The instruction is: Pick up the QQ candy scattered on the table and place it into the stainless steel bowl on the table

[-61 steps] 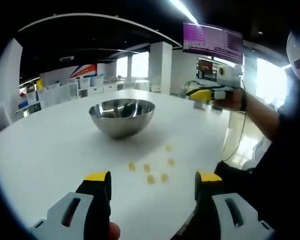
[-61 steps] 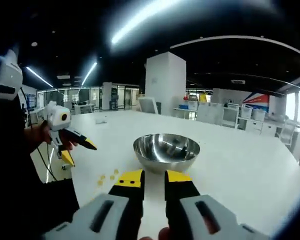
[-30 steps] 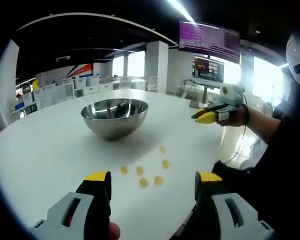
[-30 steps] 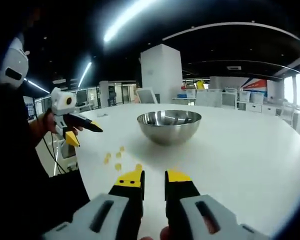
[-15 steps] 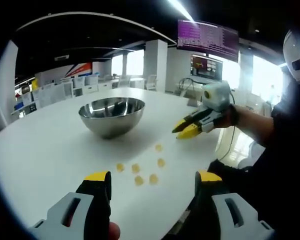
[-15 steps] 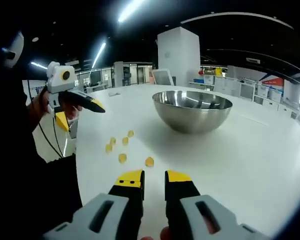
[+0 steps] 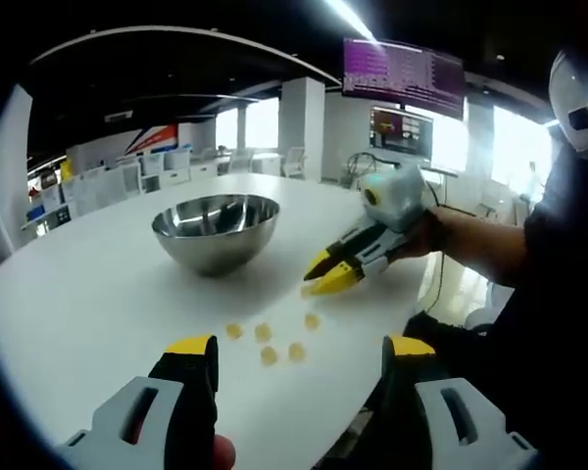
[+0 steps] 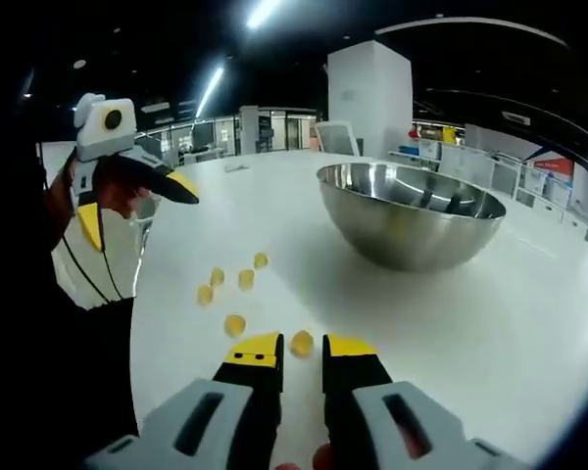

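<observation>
Just short of the stainless steel bowl (image 8: 410,225) on the bench (image 8: 490,333), five QQ candies (image 8: 237,294) lie loose, small and probably squishy, so pinch one across its middle; right hand-held gripper (image 8: 301,351) nearly closed, left hand-held gripper (image 7: 301,351) wide apart.

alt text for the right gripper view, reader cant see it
The right tool, its yellow-tipped jaws narrowly parted, points at a small yellow candy on the white table. Four more yellow candies lie left; the stainless steel bowl sits behind.
</observation>
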Demonstrator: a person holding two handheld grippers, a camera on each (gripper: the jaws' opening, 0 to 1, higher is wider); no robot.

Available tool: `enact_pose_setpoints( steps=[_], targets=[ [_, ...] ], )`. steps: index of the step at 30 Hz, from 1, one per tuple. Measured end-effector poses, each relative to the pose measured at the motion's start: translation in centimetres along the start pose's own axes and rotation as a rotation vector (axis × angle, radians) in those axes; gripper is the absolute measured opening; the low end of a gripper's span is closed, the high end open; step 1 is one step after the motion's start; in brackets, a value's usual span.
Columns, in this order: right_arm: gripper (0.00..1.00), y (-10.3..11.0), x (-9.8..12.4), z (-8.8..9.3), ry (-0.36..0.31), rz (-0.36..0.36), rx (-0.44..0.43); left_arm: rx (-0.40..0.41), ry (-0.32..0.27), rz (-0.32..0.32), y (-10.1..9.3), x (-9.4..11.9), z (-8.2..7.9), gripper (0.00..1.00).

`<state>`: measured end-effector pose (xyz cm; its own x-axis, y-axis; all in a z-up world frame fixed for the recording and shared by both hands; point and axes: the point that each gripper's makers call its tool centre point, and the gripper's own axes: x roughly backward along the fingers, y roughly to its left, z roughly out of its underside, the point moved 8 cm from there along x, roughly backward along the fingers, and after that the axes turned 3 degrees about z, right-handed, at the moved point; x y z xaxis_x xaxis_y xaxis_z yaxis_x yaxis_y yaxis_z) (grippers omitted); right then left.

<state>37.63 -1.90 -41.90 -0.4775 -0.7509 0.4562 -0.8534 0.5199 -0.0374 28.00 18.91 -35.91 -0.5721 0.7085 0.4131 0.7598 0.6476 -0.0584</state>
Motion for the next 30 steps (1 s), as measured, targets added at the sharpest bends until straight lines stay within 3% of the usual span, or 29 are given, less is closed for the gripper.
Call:
enact_pose_setpoints(
  steps=[13, 24, 30],
  targets=[
    [0.10, -0.1, -0.8, 0.6, -0.008, 0.005, 0.015, 0.002, -0.005, -0.010, 0.2, 0.5, 0.2, 0.68],
    [0.08, -0.2, -0.4, 0.9, -0.025, 0.019, -0.020, 0.006, -0.005, -0.007, 0.1, 0.4, 0.6, 0.68],
    [0.07, 0.2, 0.3, 0.1, -0.045, 0.016, -0.030, 0.010, -0.006, -0.003, 0.0, 0.3, 0.8, 0.68]
  ],
)
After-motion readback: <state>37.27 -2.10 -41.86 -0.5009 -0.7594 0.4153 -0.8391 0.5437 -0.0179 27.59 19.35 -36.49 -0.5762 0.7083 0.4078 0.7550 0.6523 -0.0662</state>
